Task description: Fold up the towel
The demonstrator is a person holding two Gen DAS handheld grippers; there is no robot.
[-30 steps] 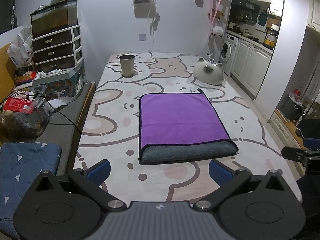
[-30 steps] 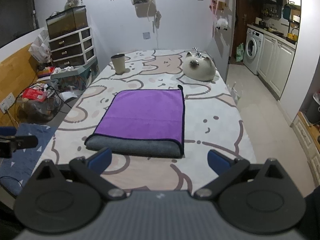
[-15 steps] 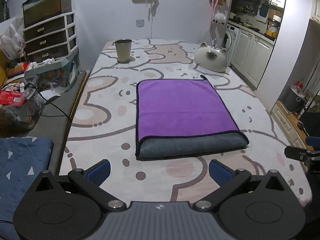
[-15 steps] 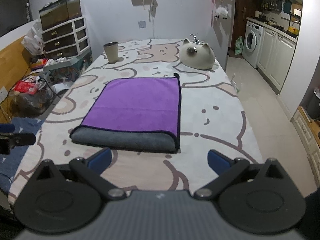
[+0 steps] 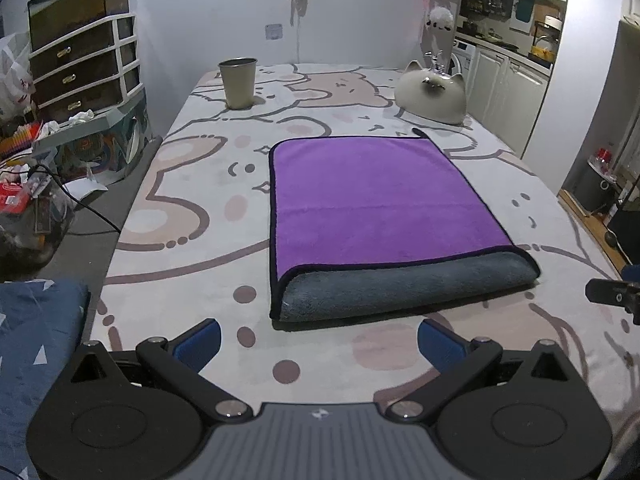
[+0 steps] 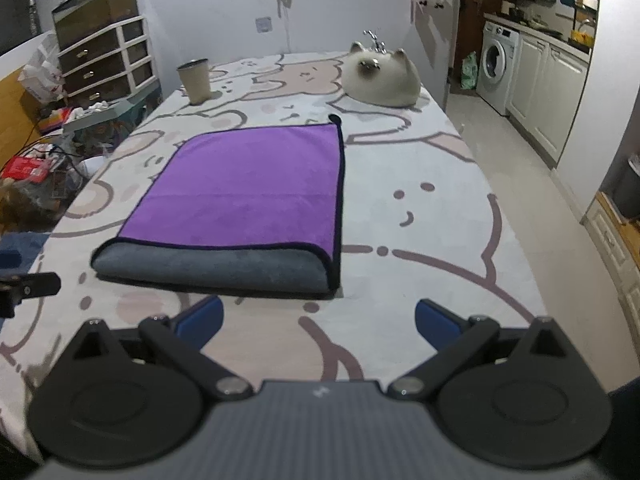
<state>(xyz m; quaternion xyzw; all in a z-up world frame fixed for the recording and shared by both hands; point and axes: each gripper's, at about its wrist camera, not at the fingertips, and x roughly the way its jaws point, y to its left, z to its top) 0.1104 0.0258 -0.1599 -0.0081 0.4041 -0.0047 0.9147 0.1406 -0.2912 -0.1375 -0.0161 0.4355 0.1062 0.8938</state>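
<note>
Towel folded flat, purple over grey, just ahead of both wide-open, empty tools: left, right. Beyond it, cup and cat figure; nothing between.

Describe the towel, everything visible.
The towel is plush, purple on top and grey beneath, with dark edging and a small loop at its far right corner. It lies flat on the bear-print table cover, already folded once, the rounded grey fold facing the cameras. Nothing touches it; both tongs are open, short of it.
</note>
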